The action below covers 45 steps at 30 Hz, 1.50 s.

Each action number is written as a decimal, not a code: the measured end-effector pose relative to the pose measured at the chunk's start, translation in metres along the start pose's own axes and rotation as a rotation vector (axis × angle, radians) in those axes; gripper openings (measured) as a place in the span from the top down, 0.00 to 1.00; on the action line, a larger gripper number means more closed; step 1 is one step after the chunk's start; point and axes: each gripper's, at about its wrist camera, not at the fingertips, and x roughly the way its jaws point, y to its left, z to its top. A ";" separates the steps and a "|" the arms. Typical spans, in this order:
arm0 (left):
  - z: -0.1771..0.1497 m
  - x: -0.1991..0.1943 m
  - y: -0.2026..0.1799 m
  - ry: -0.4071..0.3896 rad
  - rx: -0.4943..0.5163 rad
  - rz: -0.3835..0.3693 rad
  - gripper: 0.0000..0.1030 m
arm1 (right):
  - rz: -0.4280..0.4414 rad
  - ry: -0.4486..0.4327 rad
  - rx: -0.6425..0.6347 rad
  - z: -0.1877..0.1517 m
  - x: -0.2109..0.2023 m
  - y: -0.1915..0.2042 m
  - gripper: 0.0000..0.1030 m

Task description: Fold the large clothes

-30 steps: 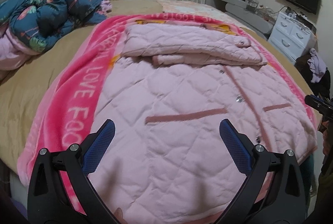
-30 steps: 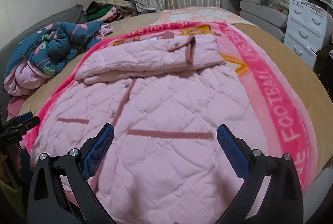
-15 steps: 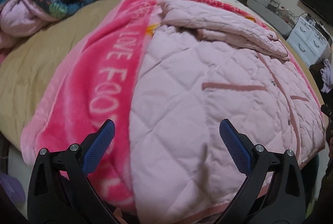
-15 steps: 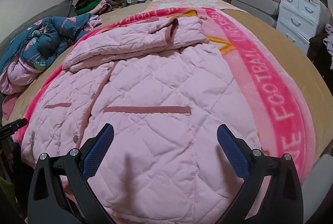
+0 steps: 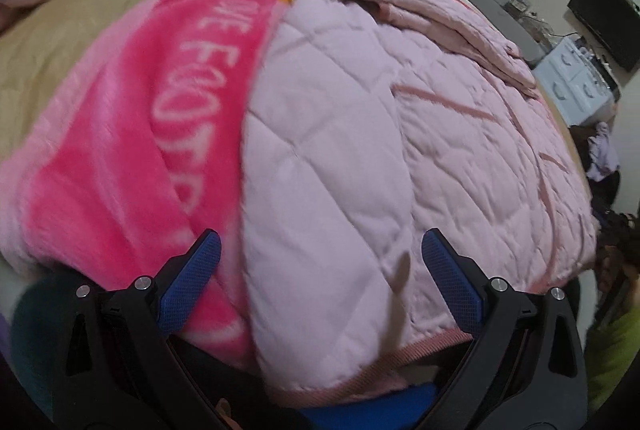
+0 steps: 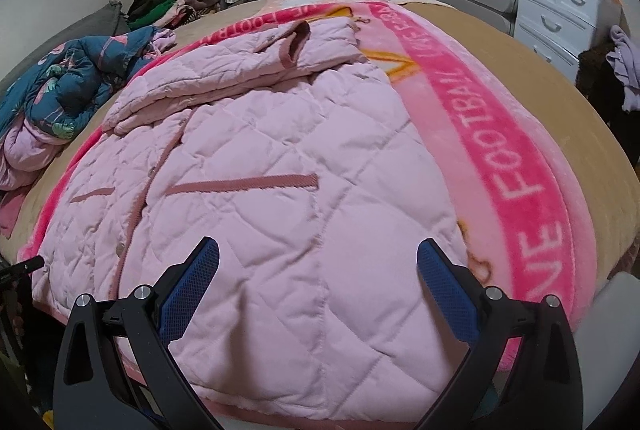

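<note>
Pale pink quilted jacket [image 6: 280,214], hot-pink lettered blanket [image 6: 516,166]

A pale pink quilted coat [image 6: 280,166] is spread flat, front up, on a pink blanket [image 6: 516,166] over the bed. Darker pink trim is seen at placket, pockets and hem. Its sleeves [image 6: 240,70] are folded across the chest.

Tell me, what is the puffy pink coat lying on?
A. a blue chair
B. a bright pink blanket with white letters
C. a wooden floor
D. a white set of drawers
B: the pink quilted coat is spread flat over the bright pink blanket, whose white letters show beside the coat's edge; both open grippers hover near its hem.
</note>
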 end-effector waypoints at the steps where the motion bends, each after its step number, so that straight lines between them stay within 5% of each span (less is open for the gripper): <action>1: -0.002 0.002 -0.001 0.008 -0.002 -0.007 0.09 | 0.003 0.005 0.007 -0.001 0.000 -0.003 0.04; 21: -0.005 0.025 -0.028 0.014 0.013 -0.034 0.09 | 0.019 0.151 -0.033 -0.048 -0.018 -0.040 0.04; 29: -0.007 0.025 -0.029 0.007 0.018 -0.031 0.09 | 0.147 0.269 0.067 -0.055 0.009 -0.062 0.04; 36: -0.011 0.025 -0.030 -0.007 0.028 -0.016 0.09 | 0.222 0.264 0.085 -0.061 0.008 -0.070 0.04; 39: -0.013 0.025 -0.031 -0.011 0.036 -0.006 0.09 | 0.250 0.253 0.107 -0.065 0.007 -0.072 0.14; 41: -0.014 0.025 -0.032 -0.010 0.040 -0.002 0.09 | 0.284 0.249 0.105 -0.066 0.005 -0.071 0.38; 45: -0.017 0.022 -0.029 0.001 0.031 -0.012 0.11 | 0.321 0.208 0.058 -0.063 -0.012 -0.060 0.66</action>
